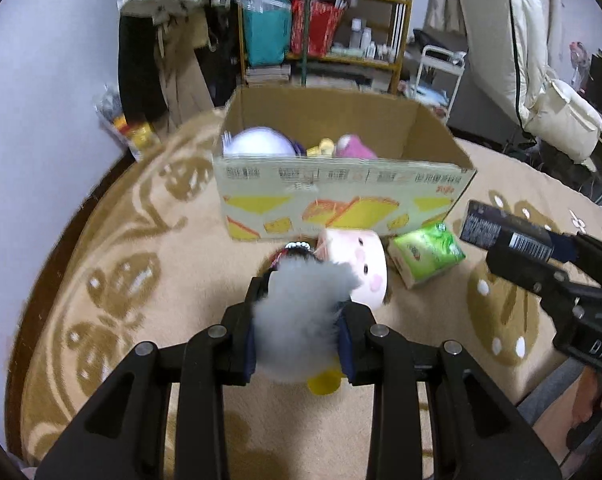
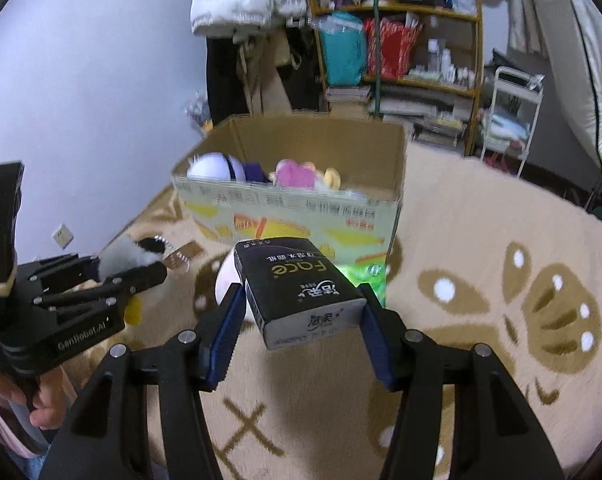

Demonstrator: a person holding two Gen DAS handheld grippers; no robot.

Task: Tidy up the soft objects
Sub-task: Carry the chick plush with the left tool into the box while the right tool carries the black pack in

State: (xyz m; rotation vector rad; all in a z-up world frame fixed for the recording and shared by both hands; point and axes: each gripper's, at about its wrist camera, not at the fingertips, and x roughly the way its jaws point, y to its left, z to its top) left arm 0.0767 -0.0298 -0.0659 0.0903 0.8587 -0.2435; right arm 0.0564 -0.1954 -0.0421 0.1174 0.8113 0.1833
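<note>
Closest to me, my left tool (image 1: 301, 320) is squeezed shut on a fluffy grey plush toy (image 1: 301, 312). The toy has a bit of yellow at the bottom and something dark with white dots at its far end. It bulges out between the two fingers, so it looks very soft.

My right tool (image 2: 301, 312) is clamped on a black tissue pack (image 2: 301, 284). The pack's long side points away from me, toward the cardboard box (image 2: 301, 216).

The box sits straight ahead of both tools on the tan rug (image 2: 481, 240), with its open top facing up. I can see a white and purple plush (image 1: 259, 142) and a pink plush (image 1: 355, 146) already inside it. I think both things I hold should go up and forward, over the near wall of the box.

A pink pig-face toy (image 1: 361, 264) and a green tissue pack (image 1: 427, 252) lie on the rug just in front of the box. My left tool is nearer the pig-face toy.
</note>
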